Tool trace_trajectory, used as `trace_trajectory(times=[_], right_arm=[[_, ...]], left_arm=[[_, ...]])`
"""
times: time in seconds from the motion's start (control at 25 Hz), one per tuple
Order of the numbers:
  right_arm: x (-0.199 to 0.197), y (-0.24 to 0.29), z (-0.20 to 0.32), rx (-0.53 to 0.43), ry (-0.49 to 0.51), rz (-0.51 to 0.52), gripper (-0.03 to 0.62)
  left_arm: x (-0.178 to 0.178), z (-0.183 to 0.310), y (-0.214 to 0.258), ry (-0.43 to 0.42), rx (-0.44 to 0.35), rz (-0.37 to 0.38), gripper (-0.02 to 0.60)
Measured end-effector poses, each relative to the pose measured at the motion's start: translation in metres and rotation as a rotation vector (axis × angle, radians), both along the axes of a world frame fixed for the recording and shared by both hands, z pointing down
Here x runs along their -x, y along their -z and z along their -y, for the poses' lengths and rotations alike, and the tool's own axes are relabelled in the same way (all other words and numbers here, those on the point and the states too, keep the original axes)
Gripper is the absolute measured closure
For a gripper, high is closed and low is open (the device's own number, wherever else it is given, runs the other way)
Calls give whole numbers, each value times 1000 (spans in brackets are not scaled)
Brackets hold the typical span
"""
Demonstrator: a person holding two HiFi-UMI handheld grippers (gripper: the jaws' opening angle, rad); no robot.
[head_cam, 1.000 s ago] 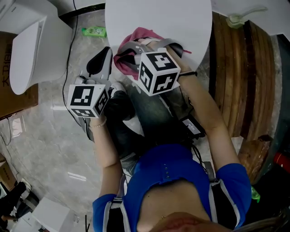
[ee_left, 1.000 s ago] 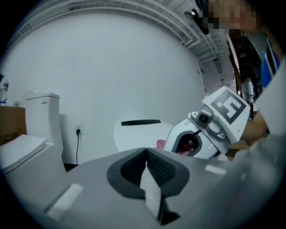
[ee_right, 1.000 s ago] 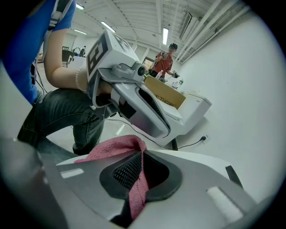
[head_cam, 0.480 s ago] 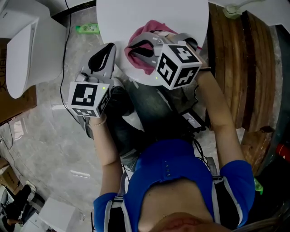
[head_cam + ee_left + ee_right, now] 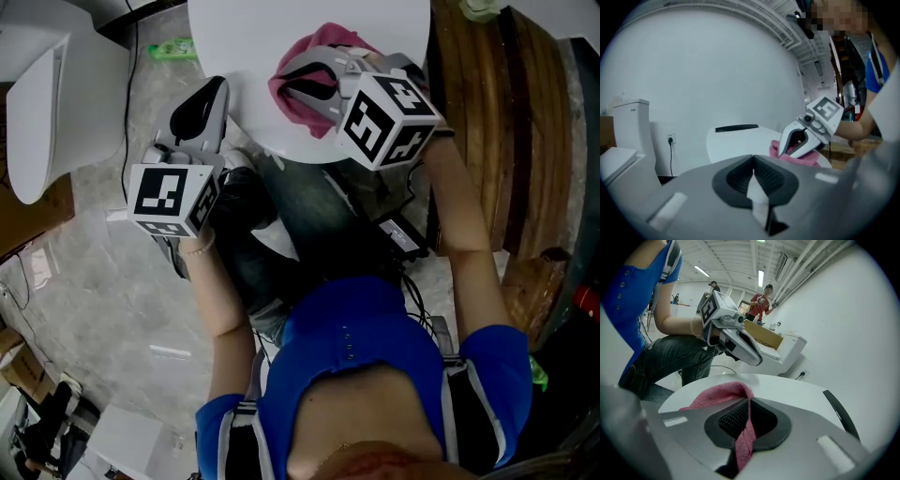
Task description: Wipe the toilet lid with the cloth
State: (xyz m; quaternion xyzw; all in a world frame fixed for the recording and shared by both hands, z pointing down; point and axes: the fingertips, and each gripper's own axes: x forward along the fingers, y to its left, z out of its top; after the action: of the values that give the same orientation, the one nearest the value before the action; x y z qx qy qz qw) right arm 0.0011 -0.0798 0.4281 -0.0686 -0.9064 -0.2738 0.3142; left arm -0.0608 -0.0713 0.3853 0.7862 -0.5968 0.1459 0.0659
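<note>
Pink cloth (image 5: 302, 67) lies on the white toilet lid (image 5: 246, 37), one fold clamped in the jaws of the right gripper (image 5: 749, 420). Left gripper (image 5: 202, 114) (jaws together, empty) hangs at the lid's left edge.

Pink cloth (image 5: 325, 41) lies on white toilet lid (image 5: 246, 37).

Pink knit cloth (image 5: 323, 39) lies bunched on flat white toilet lid (image 5: 244, 37), nr front edge.
</note>
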Motion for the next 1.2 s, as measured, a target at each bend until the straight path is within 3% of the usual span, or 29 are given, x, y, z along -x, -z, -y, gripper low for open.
trace_trajectory(times=[1.2], right_arm=[[-56,1,23,32,-132,35,585]], left_arm=[[-6,1,-2,-26,6,8,578]])
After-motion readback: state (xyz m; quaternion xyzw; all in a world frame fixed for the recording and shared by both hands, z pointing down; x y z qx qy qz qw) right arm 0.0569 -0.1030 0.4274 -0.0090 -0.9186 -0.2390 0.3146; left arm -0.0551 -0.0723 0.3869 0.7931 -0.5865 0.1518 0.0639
